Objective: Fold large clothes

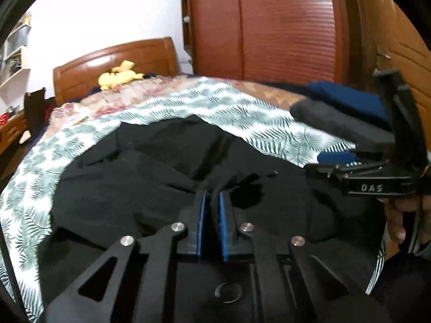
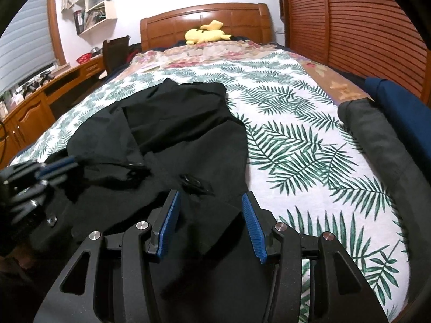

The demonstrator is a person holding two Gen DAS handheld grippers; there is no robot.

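Note:
A large black garment [image 2: 172, 123] lies spread and creased on the leaf-print sheet [image 2: 296, 134] of the bed. In the left wrist view my left gripper [image 1: 212, 196] has its blue pads nearly together, with a ridge of the black garment [image 1: 161, 167] pinched between them. In the right wrist view the left gripper [image 2: 58, 165] sits at the garment's left edge. My right gripper [image 2: 211, 200] stands open over the garment's near right corner, and the cloth lies between the fingers without the pads pressing it. From the left wrist view the right gripper [image 1: 323, 161] is at the garment's right edge.
A rolled grey garment [image 2: 377, 140] and a folded navy one [image 2: 398, 107] lie along the bed's right side, by the louvred wardrobe doors [image 2: 363, 27]. A yellow plush toy [image 2: 207, 33] rests at the wooden headboard [image 2: 204, 18]. A wooden desk [image 2: 35, 102] runs along the left. A hand [image 1: 398, 226] holds the right gripper.

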